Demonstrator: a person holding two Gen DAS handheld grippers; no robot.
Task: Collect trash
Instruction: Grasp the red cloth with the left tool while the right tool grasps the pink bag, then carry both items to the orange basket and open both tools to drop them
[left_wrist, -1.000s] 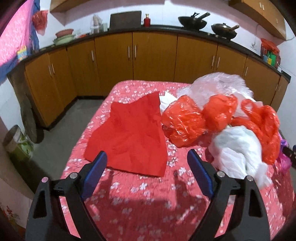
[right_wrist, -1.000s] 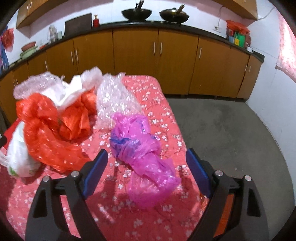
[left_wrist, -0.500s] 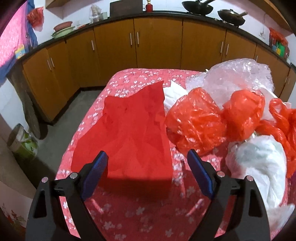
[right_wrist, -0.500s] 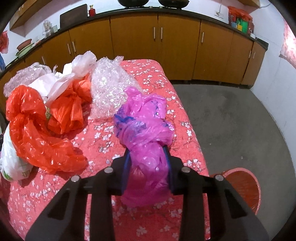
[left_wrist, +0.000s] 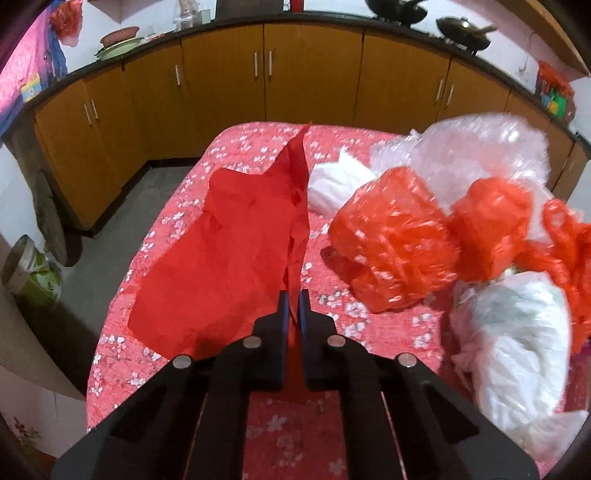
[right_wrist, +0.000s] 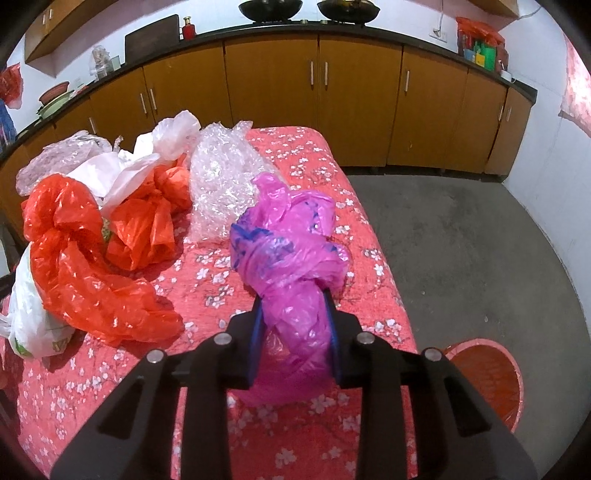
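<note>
A sheet of red paper (left_wrist: 229, 251) lies on the table with the red flowered cloth (left_wrist: 384, 332); its near right edge is pulled up into a ridge. My left gripper (left_wrist: 291, 295) is shut on that lifted edge. In the right wrist view, my right gripper (right_wrist: 293, 295) is shut on a crumpled pink plastic bag (right_wrist: 288, 236), which bulges above and below the fingers near the table's right edge. Orange plastic bags (left_wrist: 395, 251) (right_wrist: 85, 266), bubble wrap (right_wrist: 221, 177) and a white bag (left_wrist: 517, 343) are heaped between the two grippers.
A red basket (right_wrist: 491, 380) stands on the grey floor just right of the table. Wooden cabinets (left_wrist: 314, 74) run around the back under a dark counter. A small bucket (left_wrist: 29, 273) sits on the floor at the left.
The left gripper has moved in over the red paper and closed on its edge, lifting it into a ridge. The right gripper closed on the pink bag and still holds it.
</note>
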